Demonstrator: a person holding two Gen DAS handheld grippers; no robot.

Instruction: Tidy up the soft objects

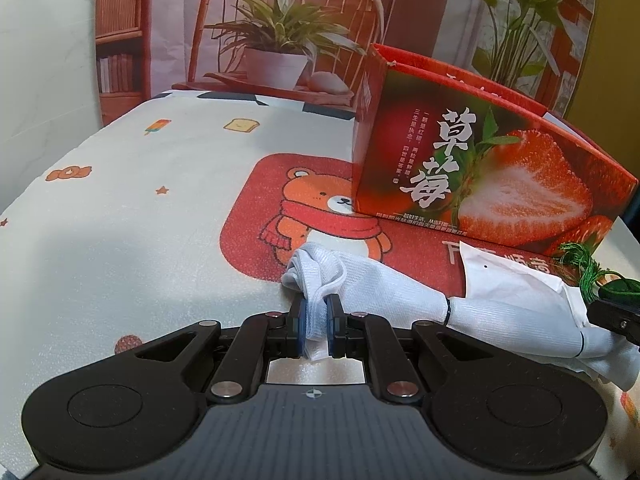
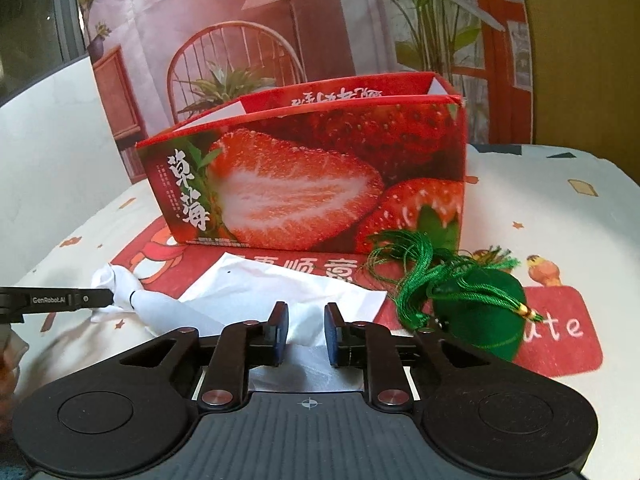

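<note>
- The left gripper (image 1: 317, 322) is pinched narrow on the cuff end of a white sock (image 1: 360, 284), the fabric bunched between its blue pads (image 1: 302, 320).
- In the right wrist view the same gripper (image 2: 107, 298) comes in from the left edge and holds the sock's (image 2: 132, 292) end, low over the table.
- The sock stretches from that grip toward the right across the table (image 1: 120, 216), with thin dark bands near its far end.
- A white tissue (image 1: 508, 280) lies on top of the sock's right part; the right wrist view shows the tissue (image 2: 288, 288) spread flat in front of the box.
- The right gripper (image 2: 306, 330) stands partly open, its fingers apart over the near edge of the tissue, gripping nothing visible.
- Only a dark tip of the right gripper (image 1: 616, 316) shows at the right edge of the left wrist view.
- A green pouch (image 2: 480, 316) with a green tassel (image 2: 404, 276) and a small gold bead lies just to the right of the right gripper, touching the red printed mat (image 2: 560, 336).
- A red strawberry-printed box (image 2: 312, 184) stands open-topped on the mat behind the sock, tissue and pouch; nothing can be seen of its inside.
- The table carries a cream cloth with small cartoon prints, and a red panel with a bear in a scarf (image 1: 320, 208).
- A printed backdrop (image 1: 280, 40) of a chair and potted plant hangs behind the table.
</note>
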